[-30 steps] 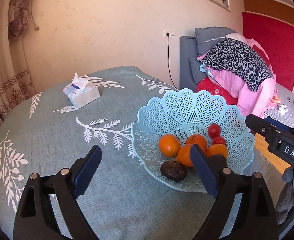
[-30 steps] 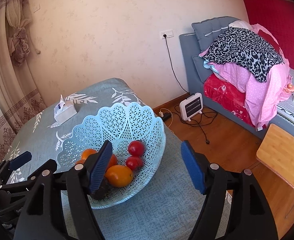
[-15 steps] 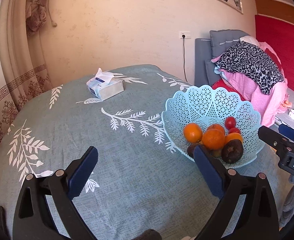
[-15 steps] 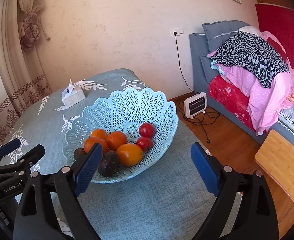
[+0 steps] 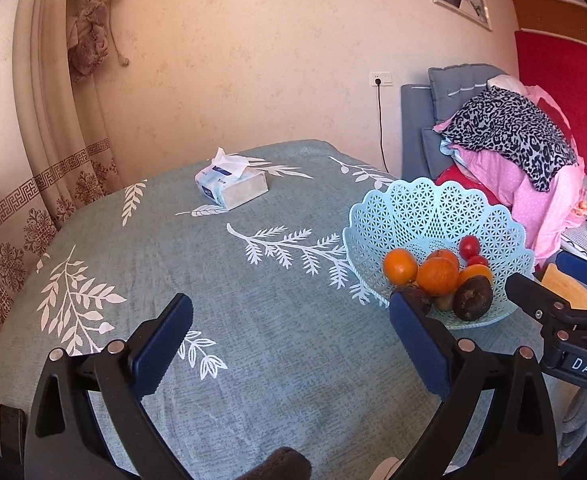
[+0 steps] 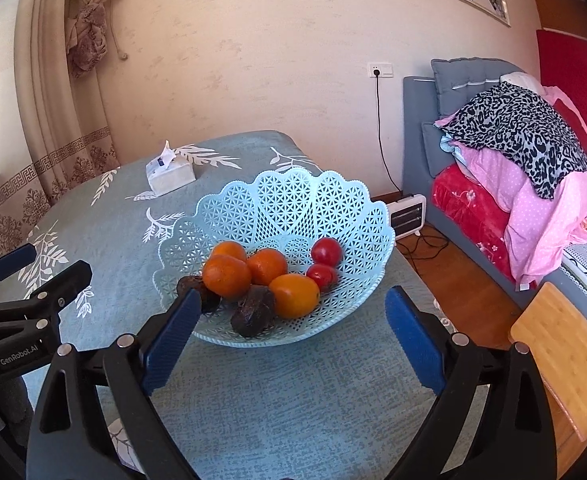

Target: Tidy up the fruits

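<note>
On teal tablecloth (image 6: 253,392), lattice basket (image 6: 293,204), oranges (image 6: 227,275), tomatoes (image 6: 326,251)

The left hand-held gripper (image 5: 289,340) has a glossy black plastic frame that forks into two arms. Each arm ends in a dark blue ribbed pad (image 5: 161,350), and round silver screws sit at the joints. The right hand-held gripper (image 6: 291,338) has the same build: black arms, blue ribbed pads (image 6: 413,342), silver screw heads. Seen from the side, its black body bears a label reading "DAS" in white letters. The left one's side carries small white lettering, "GenRobot.AI".
</note>
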Demonstrator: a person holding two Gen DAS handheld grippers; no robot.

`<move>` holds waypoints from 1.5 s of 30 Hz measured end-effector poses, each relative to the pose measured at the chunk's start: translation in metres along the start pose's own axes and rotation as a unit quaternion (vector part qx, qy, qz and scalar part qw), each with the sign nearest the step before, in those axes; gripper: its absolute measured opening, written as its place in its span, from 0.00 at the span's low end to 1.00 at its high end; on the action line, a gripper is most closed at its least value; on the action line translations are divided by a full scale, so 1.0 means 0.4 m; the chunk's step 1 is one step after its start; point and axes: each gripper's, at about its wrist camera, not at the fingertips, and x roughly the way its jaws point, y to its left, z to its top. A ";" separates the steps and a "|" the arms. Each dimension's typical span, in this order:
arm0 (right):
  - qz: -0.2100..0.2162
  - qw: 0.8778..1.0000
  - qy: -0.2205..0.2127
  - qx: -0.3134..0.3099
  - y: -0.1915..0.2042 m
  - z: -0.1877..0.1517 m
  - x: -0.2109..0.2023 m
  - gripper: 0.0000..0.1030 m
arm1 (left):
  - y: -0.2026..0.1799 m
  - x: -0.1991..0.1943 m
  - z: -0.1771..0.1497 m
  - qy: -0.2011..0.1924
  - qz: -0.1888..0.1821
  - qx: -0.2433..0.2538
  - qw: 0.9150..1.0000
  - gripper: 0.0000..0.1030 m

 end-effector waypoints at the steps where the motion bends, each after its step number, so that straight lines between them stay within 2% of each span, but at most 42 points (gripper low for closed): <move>1: -0.001 1.000 -0.001 -0.003 0.002 0.000 0.000 0.92 | -0.001 0.001 -0.001 0.002 0.001 0.001 1.000 0.95; 8: -0.004 1.000 -0.002 -0.021 0.017 -0.005 0.001 0.92 | -0.010 0.003 -0.006 0.005 0.004 0.010 1.000 0.95; 24: -0.007 1.000 0.002 -0.022 0.012 -0.011 0.013 0.92 | -0.038 0.008 -0.011 0.001 0.015 0.034 0.999 0.95; 45: -0.012 1.000 0.008 -0.027 0.011 -0.017 0.025 0.92 | -0.046 0.022 -0.016 0.013 0.003 0.036 0.999 0.95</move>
